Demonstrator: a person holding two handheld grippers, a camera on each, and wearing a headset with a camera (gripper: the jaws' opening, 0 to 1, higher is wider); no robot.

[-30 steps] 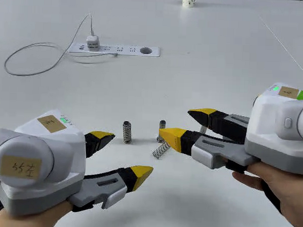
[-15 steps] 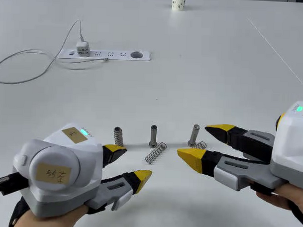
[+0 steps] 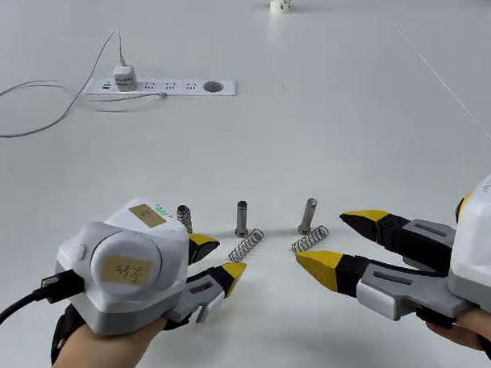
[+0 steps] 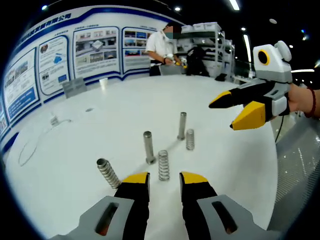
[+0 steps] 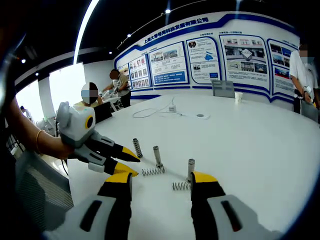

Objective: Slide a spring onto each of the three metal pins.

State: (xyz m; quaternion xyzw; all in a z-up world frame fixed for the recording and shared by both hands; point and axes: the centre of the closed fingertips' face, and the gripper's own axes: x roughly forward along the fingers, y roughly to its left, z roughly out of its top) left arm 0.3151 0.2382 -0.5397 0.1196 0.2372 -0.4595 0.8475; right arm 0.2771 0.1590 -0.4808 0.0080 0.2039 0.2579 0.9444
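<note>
1. Three metal pins stand in a row on the white table [image 3: 377, 116]: the left pin [image 3: 183, 209], the middle pin [image 3: 242, 219] and the right pin [image 3: 308, 216].
2. There are three springs. The first spring [image 3: 184, 222] sits on the left pin.
3. The other two lie loose on the table. The second spring [image 3: 246, 245] is just beside the foot of the middle pin. The third spring [image 3: 310, 239] is just beside the foot of the right pin.
4. The left claw [image 3: 219, 258] has its two jaws apart and holds nothing. It is near the left pin and the second spring.
5. The right claw [image 3: 319, 235] has its two jaws apart too and holds nothing. It is near the third spring.
6. Far back on the table are one power strip [image 3: 164, 86], one charger [image 3: 124, 73] plugged into it, and one paper cup [image 3: 280, 1].
</note>
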